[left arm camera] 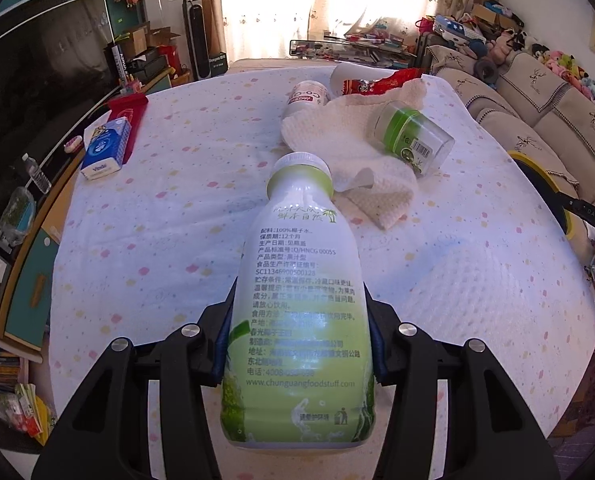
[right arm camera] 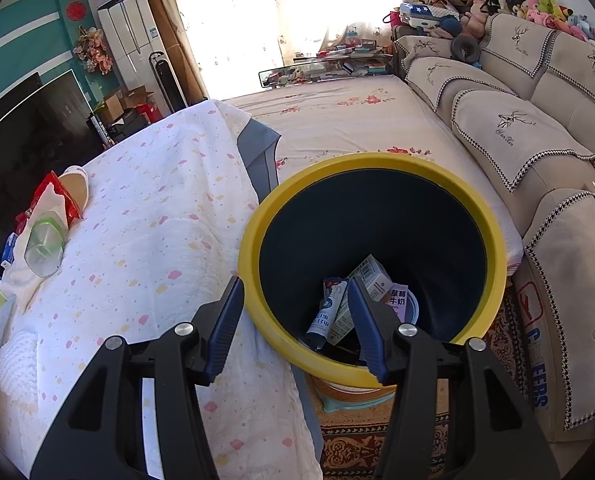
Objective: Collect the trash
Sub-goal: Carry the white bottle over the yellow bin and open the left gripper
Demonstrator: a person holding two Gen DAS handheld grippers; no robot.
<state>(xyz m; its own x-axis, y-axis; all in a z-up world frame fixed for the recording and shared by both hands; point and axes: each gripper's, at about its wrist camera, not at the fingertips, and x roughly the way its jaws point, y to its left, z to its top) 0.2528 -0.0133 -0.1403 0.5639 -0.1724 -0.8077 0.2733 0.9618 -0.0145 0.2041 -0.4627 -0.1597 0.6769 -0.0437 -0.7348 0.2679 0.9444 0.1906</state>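
Our left hand-held gripper [left arm camera: 299, 344] is clamped on the white-and-green plastic coconut-water bottle [left arm camera: 301, 300], cap toward 12 o'clock over the dotted-cloth worktop [left arm camera: 157, 240]. Our right hand-held gripper [right arm camera: 295, 320] stands apart above the yellow-rimmed dark bin [right arm camera: 257, 224] holding cartons.

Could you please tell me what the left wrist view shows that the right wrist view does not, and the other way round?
Only the left wrist view shows the left gripper shut on the coconut water bottle, the blue tissue pack and the small white bottle. Only the right wrist view shows the right gripper, open and holding nothing, and the cartons lying inside the yellow-rimmed bin. Both show the dotted tablecloth, the clear green-banded jar, the paper towel and the red wrapper.
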